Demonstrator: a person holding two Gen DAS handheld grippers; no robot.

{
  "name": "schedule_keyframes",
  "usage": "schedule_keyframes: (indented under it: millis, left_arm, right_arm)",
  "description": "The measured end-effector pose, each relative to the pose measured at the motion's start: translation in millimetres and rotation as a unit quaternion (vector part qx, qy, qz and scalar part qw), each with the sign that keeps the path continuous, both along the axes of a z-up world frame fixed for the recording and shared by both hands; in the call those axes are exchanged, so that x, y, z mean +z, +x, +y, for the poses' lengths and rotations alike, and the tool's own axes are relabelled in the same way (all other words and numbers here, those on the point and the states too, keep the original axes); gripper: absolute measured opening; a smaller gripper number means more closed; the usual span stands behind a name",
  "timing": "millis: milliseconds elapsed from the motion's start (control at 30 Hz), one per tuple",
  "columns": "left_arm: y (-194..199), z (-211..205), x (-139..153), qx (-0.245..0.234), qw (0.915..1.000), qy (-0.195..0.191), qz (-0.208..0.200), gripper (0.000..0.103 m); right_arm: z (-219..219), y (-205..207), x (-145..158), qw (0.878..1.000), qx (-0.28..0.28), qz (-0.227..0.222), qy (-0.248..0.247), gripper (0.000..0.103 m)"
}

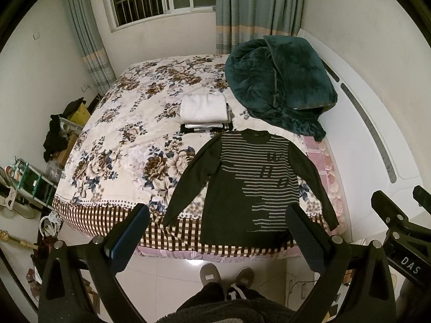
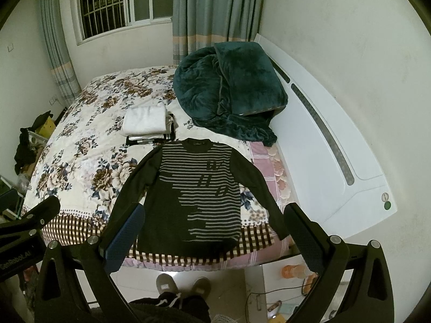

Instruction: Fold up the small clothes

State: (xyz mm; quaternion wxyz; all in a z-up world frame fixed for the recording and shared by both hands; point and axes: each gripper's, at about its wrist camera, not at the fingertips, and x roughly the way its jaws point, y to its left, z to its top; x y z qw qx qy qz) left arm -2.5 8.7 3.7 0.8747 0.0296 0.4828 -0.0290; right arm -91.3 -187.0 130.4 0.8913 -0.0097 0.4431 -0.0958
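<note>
The dark striped sweater (image 1: 250, 185) is laid flat near the bed's (image 1: 113, 140) foot edge, toward the headboard-side corner, sleeves splayed outward. Its long axis is run from the hem at the foot edge up to the collar, which is pointed at the stack of folded clothes (image 1: 203, 109); a green blanket (image 1: 277, 83) is heaped beyond. The left gripper (image 1: 218, 238) and right gripper (image 2: 214, 238) are held above the hem, jaws spread wide, nothing pinched. A slip is judged possible: the hem overhangs slightly, and a one-layer pinch could drag the sweater off.
</note>
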Motion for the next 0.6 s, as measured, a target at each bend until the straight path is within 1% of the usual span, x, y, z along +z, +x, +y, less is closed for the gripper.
schedule_keyframes:
  millis: [500, 600]
  left_arm:
    - [0.8, -1.2, 1.7, 0.001, 1.0, -0.003, -0.001, 0.103]
    - [6.3, -2.0, 5.1, 0.002, 1.0, -0.003, -0.001, 0.103]
  right_arm:
    - [0.0, 0.1, 0.1, 1.0, 0.0, -0.001, 0.0, 0.103]
    - [-0.2, 0.1, 0.2, 1.0, 0.001, -0.001, -0.001, 0.103]
